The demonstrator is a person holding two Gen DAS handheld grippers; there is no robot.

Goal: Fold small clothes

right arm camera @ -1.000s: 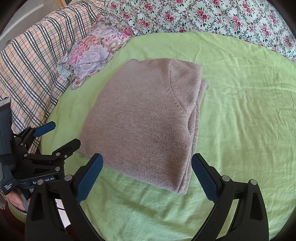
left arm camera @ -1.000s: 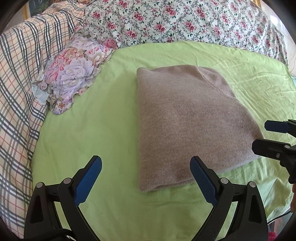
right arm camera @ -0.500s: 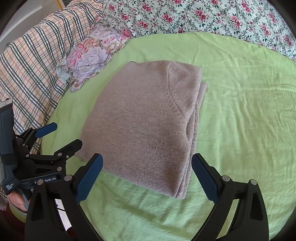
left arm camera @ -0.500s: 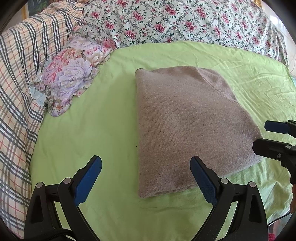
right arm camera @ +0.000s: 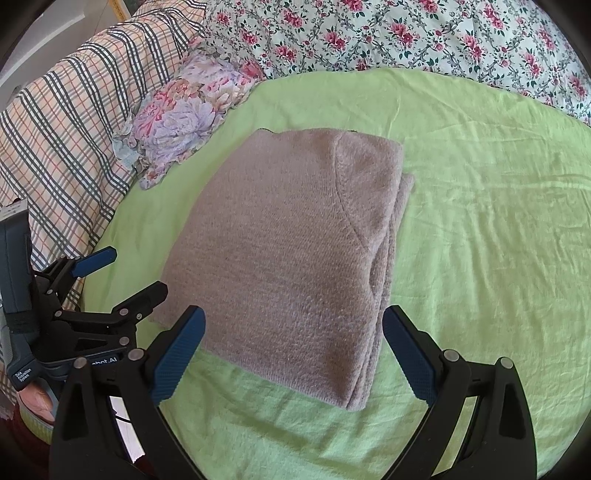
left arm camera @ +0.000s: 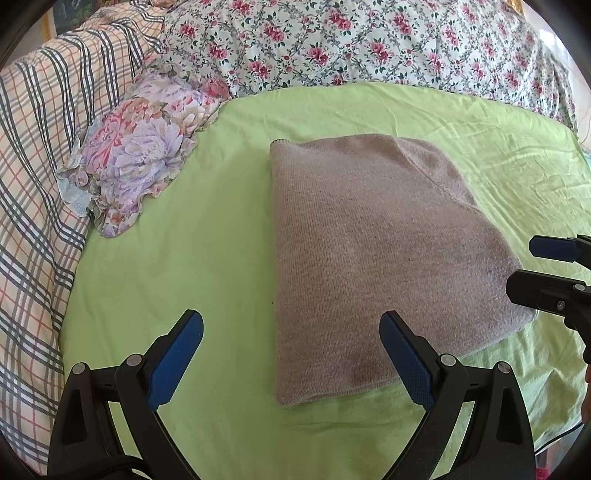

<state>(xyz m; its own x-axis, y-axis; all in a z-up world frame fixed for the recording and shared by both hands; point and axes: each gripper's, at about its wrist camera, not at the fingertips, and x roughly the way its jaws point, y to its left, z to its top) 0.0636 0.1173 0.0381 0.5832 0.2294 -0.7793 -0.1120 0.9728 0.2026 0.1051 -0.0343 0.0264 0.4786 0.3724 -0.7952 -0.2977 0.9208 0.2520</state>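
Note:
A taupe knit sweater point(left arm camera: 373, 251) point(right arm camera: 291, 254) lies folded into a flat rectangle on the light green sheet point(left arm camera: 177, 266) point(right arm camera: 480, 221). My left gripper point(left arm camera: 291, 358) hovers open over the sweater's near left corner, holding nothing. It also shows in the right wrist view as the left gripper point(right arm camera: 133, 273), beside the sweater's left corner. My right gripper point(right arm camera: 293, 354) is open above the sweater's near edge, with nothing between its blue pads. The right gripper point(left arm camera: 532, 266) appears at the sweater's right corner in the left wrist view.
A purple-and-pink floral pillow point(left arm camera: 144, 147) point(right arm camera: 184, 110) lies left of the sweater. A plaid quilt point(left arm camera: 33, 177) point(right arm camera: 62, 110) covers the left side. A white cover with red flowers point(left arm camera: 369, 48) point(right arm camera: 424, 33) runs along the back. A hand point(right arm camera: 35, 400) holds the left gripper's handle.
Both grippers have pulled back and up slightly from the sweater, staying open. The sweater has not moved.

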